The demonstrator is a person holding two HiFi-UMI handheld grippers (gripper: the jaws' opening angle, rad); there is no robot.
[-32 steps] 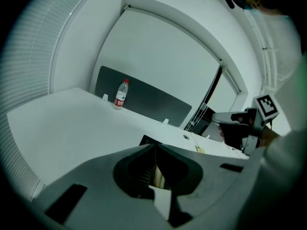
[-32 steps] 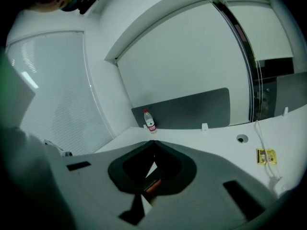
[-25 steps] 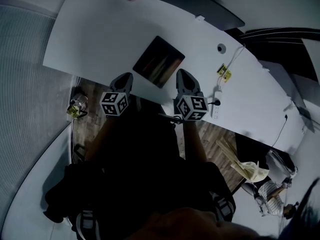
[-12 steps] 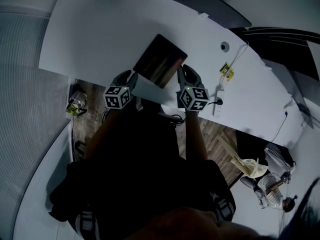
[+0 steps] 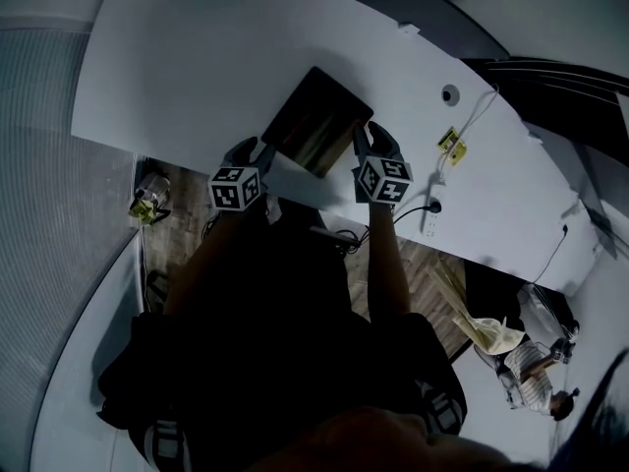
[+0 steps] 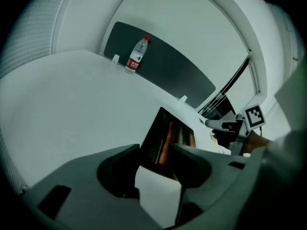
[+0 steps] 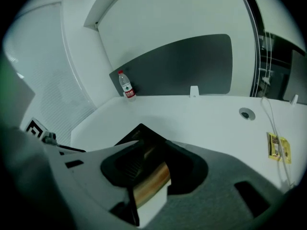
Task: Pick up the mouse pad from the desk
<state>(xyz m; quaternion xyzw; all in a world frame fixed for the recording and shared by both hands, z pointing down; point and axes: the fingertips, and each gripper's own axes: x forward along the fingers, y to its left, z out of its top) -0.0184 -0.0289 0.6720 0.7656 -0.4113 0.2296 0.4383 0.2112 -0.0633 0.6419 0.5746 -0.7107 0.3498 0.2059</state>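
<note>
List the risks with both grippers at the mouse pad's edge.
The left gripper and right gripper have just been opening their jaws; the mouse pad sits with its near edge between each pair, unpinched.
1. Flat on the desk, the pad may slide away uncaught.
2. Gripped by one edge only, it may sag or slip out.

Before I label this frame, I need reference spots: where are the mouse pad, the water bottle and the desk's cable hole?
mouse pad point(image 5: 316, 119): head view, middle of its dark top.
water bottle point(image 6: 135, 60): left gripper view, its label.
cable hole point(image 7: 247, 113): right gripper view, its centre.
</note>
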